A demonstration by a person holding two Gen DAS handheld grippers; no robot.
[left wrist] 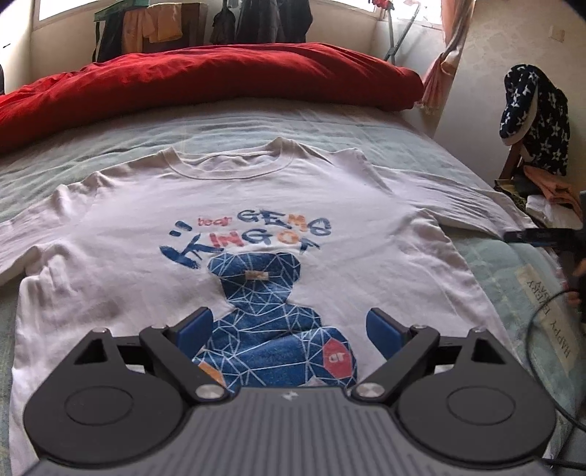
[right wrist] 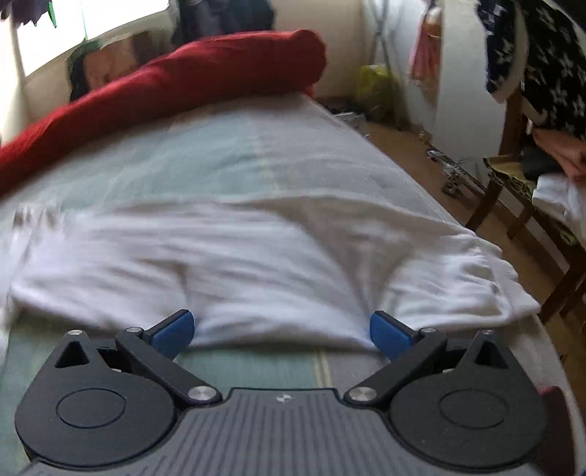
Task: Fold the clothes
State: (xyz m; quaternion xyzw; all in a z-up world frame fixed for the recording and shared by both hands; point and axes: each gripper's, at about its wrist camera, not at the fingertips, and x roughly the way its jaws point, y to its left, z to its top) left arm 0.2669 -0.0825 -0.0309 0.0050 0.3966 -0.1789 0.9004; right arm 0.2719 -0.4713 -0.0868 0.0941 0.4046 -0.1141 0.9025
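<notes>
Wide-open right hand-held gripper [right wrist: 281,331] at the blurred white T-shirt's [right wrist: 256,256] near edge on the bed [right wrist: 227,153].

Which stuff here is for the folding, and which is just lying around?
For folding:
white T-shirt
left tool, open
right tool, open

Just lying around:
red duvet
starry garment on chair
pink curtain

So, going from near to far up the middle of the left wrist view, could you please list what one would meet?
Left gripper → blue bear print → lettering → T-shirt collar → pale green sheet → red duvet → hanging clothes.
</notes>
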